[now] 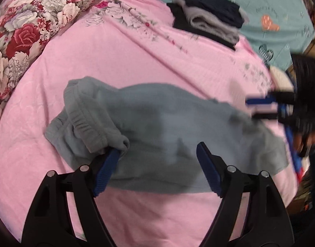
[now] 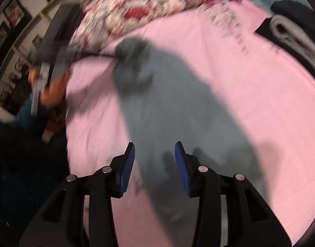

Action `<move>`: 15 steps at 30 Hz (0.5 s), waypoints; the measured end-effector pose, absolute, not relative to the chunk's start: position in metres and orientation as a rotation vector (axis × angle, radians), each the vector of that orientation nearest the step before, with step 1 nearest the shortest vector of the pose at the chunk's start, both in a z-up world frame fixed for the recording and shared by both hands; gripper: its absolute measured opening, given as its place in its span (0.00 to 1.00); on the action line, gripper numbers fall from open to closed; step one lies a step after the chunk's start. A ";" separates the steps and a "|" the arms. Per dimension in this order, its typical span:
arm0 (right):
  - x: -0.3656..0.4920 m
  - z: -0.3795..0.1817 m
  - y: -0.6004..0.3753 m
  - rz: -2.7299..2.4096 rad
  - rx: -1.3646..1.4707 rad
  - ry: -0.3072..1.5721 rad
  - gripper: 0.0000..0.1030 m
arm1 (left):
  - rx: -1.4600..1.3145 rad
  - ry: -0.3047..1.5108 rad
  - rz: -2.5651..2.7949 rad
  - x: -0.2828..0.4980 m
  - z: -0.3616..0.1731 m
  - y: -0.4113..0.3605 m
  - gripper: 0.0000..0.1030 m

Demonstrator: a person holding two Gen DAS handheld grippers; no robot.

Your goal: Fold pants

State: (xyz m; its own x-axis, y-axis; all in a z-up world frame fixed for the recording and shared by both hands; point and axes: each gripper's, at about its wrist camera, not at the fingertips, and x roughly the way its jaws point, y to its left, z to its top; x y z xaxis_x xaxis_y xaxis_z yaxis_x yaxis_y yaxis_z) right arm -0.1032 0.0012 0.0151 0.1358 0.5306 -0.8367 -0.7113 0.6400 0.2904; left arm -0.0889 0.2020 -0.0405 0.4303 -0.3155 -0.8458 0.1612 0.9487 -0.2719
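Pink bedsheet (image 1: 157, 72) under grey pants (image 1: 167, 127), both tongs (image 1: 157, 154) (image 2: 155, 154) angled downward, parted.

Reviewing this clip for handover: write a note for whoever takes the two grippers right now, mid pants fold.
Left gripper: open, holding nothing, above the grey pants.
Right gripper: open, nothing gripped, over the pants' other end.
The pants lie across the pink sheet, waistband doubled over. A folded stack sits at the far side.
Done: one fold. Left: probably another fold, then stacking.

Even indoor light; fisheye bending edges; right wrist view motion-blurred.
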 end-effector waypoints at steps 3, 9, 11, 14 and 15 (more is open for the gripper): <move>-0.066 0.008 0.003 0.882 -0.138 1.132 0.41 | -0.174 1.129 -0.184 -0.093 -0.054 0.231 0.76; -0.040 -0.028 0.021 0.936 -0.195 1.246 0.38 | -0.315 1.112 0.056 -0.104 -0.052 0.312 0.76; -0.045 -0.032 0.025 0.965 -0.224 1.261 0.38 | -0.358 1.097 0.055 -0.103 -0.046 0.323 0.76; -0.054 -0.030 0.026 1.059 -0.249 1.272 0.38 | -0.377 1.059 -0.009 -0.096 -0.033 0.314 0.76; -0.055 -0.031 0.026 1.099 -0.240 1.286 0.39 | -0.361 1.053 -0.036 -0.093 -0.030 0.305 0.76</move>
State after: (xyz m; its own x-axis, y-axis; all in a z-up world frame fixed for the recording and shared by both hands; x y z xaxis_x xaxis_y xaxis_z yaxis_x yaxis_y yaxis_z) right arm -0.0554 0.0263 -0.0307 -0.1147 0.5170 -0.8483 -0.7575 0.5069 0.4113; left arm -0.0934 0.3051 -0.0302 0.4996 -0.2001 -0.8428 -0.1427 0.9406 -0.3079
